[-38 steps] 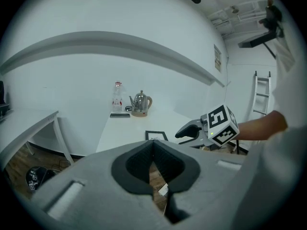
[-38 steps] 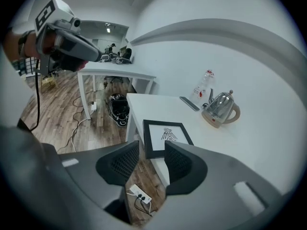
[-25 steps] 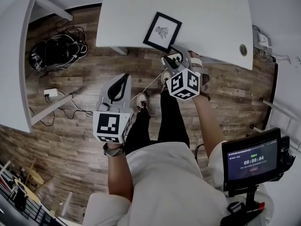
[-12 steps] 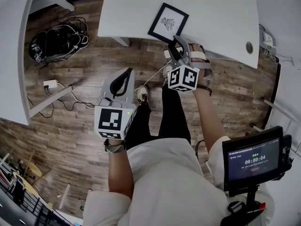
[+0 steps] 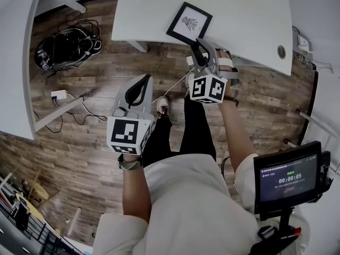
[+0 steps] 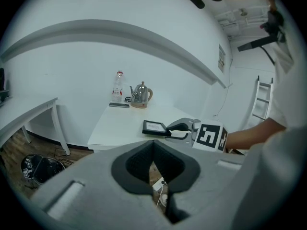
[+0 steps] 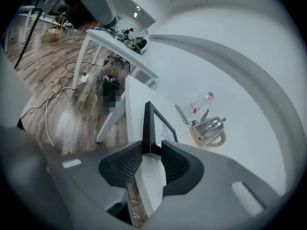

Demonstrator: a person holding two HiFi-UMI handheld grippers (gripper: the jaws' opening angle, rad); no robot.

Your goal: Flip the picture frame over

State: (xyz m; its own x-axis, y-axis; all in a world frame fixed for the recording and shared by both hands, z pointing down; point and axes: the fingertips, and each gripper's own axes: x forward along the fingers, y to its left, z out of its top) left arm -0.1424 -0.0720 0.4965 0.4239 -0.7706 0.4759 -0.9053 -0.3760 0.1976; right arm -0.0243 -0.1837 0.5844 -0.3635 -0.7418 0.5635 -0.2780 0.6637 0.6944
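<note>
The black picture frame [image 5: 189, 23] lies picture side up near the front edge of the white table [image 5: 244, 9]. My right gripper [image 5: 196, 47] reaches its near corner, and its jaws are closing on it. In the right gripper view the frame [image 7: 149, 123] stands edge-on between the pads [image 7: 128, 163], which touch both of its faces at the right gripper [image 7: 152, 150] tips. From the left gripper view the frame [image 6: 154, 127] rests on the table with the right gripper [image 6: 170, 131] clamped over its corner. My left gripper [image 5: 144, 81] hangs over the floor in front of the table, shut and empty; its tips [image 6: 153, 144] meet.
A metal kettle [image 6: 140, 94], a water bottle [image 6: 118, 84] and a dark phone [image 6: 119, 105] stand at the table's far end. A dark bag with cables [image 5: 66, 49] lies on the wood floor at the left, beside another white table [image 5: 16, 62]. A timer screen [image 5: 287, 177] sits at lower right.
The right gripper moved up to the frame's near corner and its jaws drew in around it. The left gripper stayed in place.
</note>
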